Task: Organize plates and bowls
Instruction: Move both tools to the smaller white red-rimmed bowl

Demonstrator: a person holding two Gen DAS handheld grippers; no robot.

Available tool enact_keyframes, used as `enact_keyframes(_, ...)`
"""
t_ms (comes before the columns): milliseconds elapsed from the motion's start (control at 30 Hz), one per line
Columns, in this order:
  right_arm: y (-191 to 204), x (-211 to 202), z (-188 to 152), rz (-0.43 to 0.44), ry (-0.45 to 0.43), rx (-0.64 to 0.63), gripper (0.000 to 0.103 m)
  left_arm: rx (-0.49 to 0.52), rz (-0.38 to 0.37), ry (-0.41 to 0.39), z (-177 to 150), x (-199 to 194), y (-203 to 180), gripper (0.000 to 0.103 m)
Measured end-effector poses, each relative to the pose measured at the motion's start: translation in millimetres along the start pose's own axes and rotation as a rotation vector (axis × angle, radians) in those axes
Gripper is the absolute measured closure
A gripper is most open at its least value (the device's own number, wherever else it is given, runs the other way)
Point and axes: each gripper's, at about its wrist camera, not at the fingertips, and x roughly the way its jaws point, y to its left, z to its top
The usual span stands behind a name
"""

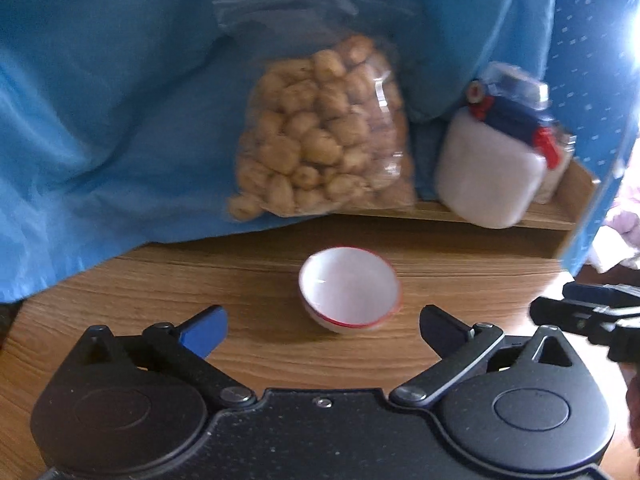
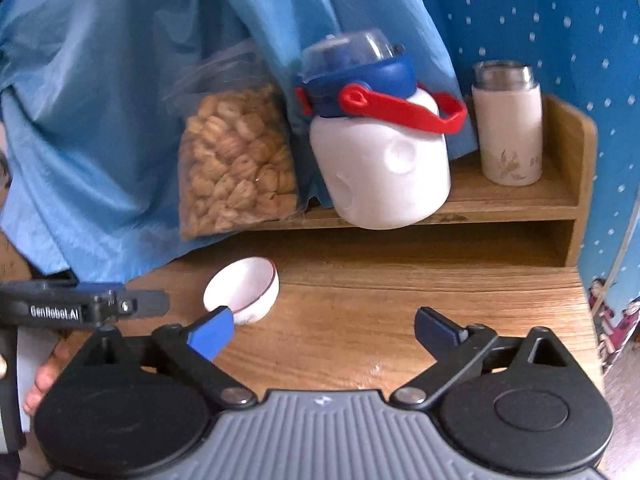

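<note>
Two small white bowls with red rims are nested together (image 1: 349, 294) on the wooden desk (image 1: 168, 292), tilted toward the camera. My left gripper (image 1: 322, 330) is open, just in front of the bowls, with a finger on either side of them. In the right wrist view the bowls (image 2: 243, 290) sit at the left of the desk (image 2: 400, 312). My right gripper (image 2: 324, 330) is open and empty, to the right of the bowls. Its left fingertip (image 2: 212, 332) overlaps the bowls' near edge in the picture. The left gripper's side (image 2: 80, 306) shows at the far left.
A clear bag of round snacks (image 2: 236, 164) and a tilted white jug with a blue lid and red strap (image 2: 380, 140) rest on a raised wooden shelf (image 2: 520, 204). A white thermos (image 2: 508, 124) stands at its right. Blue cloth (image 1: 100, 120) hangs behind.
</note>
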Motion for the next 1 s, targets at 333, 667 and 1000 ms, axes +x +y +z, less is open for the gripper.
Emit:
enact_keyframes(333,16.8,65.8,22.7,0.043,0.111,0.007,0.0,0.006,0.086,0.048,16.0,44.4,19.1,0.001)
enact_keyframes(667,17.1,103.8,24.4,0.041,0.161,0.037,0.001,-0.061,0.103,0.089,22.6,78.0,35.3,0.001)
enact_keyframes(1000,28.8,112.6,21.1,0.023,0.18,-0.037,0.007,-0.052,0.118,0.102,17.0,93.8,35.9,0.001)
